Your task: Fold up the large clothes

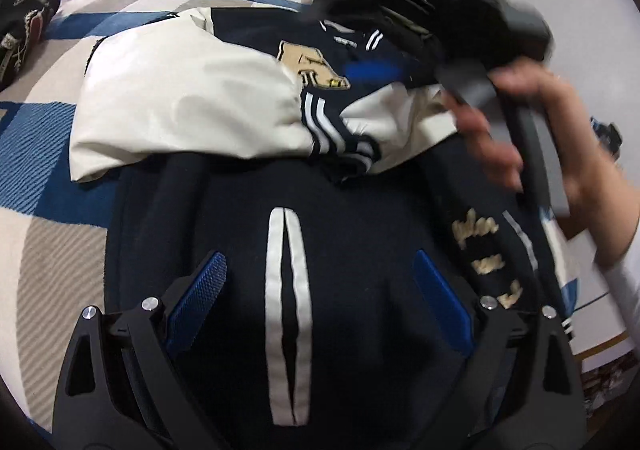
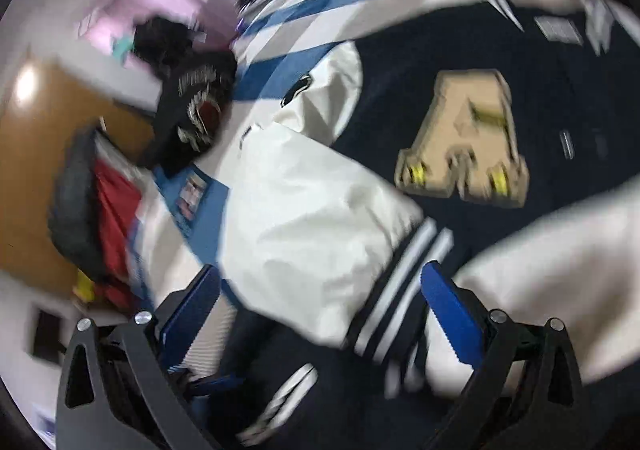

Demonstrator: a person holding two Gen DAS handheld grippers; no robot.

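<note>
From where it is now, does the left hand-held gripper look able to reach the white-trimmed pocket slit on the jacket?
Probably yes: the left hand-held gripper stands open directly over the pocket slit, with nothing between them.

Both my tongs stand wide open, angled steeply down.

My left black two-finger gripper with blue ribbed pads (image 1: 320, 302) points downward, its fingers spread far apart and nothing pinched between the pads; both blue pads (image 1: 198, 304) stand clear in the air. My right black two-finger gripper with blue pads (image 2: 320, 314) is spread just as wide, tipped downward, its picture streaked with blur. In the left wrist view my bare right hand (image 1: 536, 130) wraps the dark handle of that right gripper, fingers curled round it, a white sleeve (image 1: 624, 290) covering the forearm behind the wrist.
</note>
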